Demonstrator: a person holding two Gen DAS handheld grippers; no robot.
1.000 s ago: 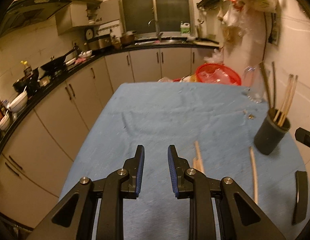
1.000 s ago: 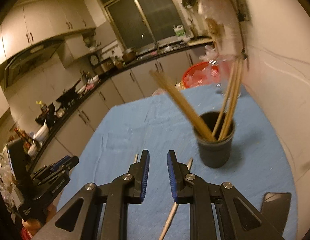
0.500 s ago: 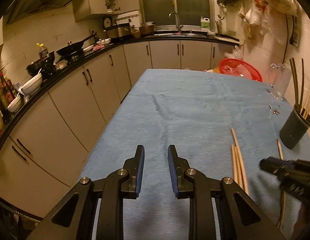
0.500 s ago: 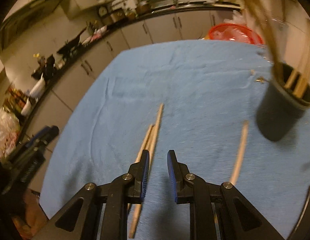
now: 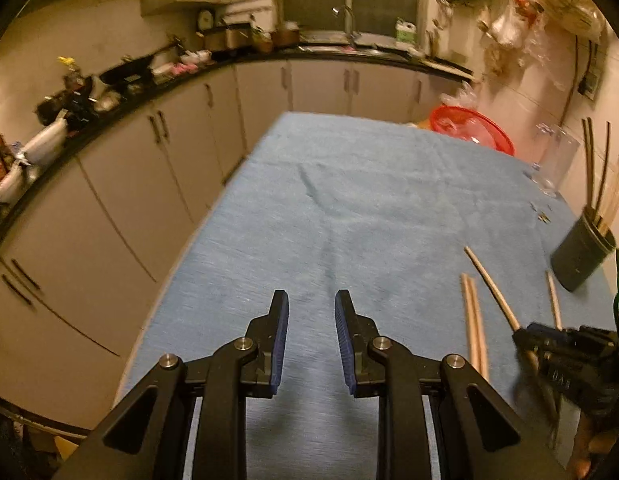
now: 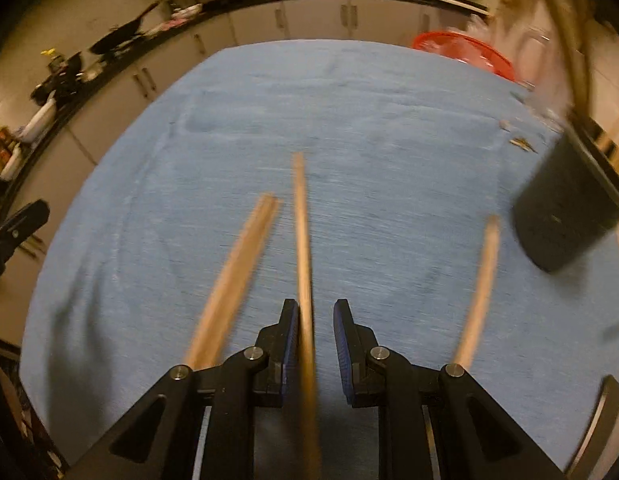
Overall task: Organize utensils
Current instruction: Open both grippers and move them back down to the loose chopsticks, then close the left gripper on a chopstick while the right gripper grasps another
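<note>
Dropping from above the black holder (image 6: pixel 569 204), the right gripper (image 6: pixel 315 344) now straddles one loose chopstick (image 6: pixel 301 216) on the blue table (image 6: pixel 349 100), jaws narrow, not pinching. Left gripper (image 5: pixel 311 336) hovers narrow, empty. Next: close, lift, carry to the holder at the table's right edge.

Motion blur smears the chopsticks (image 6: pixel 303 240) and holder (image 6: pixel 569 208).

Ahead of my left gripper (image 5: pixel 311 338) the blue cloth (image 5: pixel 349 208) lies bare. To its right, loose chopsticks (image 5: pixel 475 320) and the dark holder (image 5: pixel 581 254) block the way; my right gripper (image 6: pixel 315 338) straddles one chopstick (image 6: pixel 301 232).
</note>
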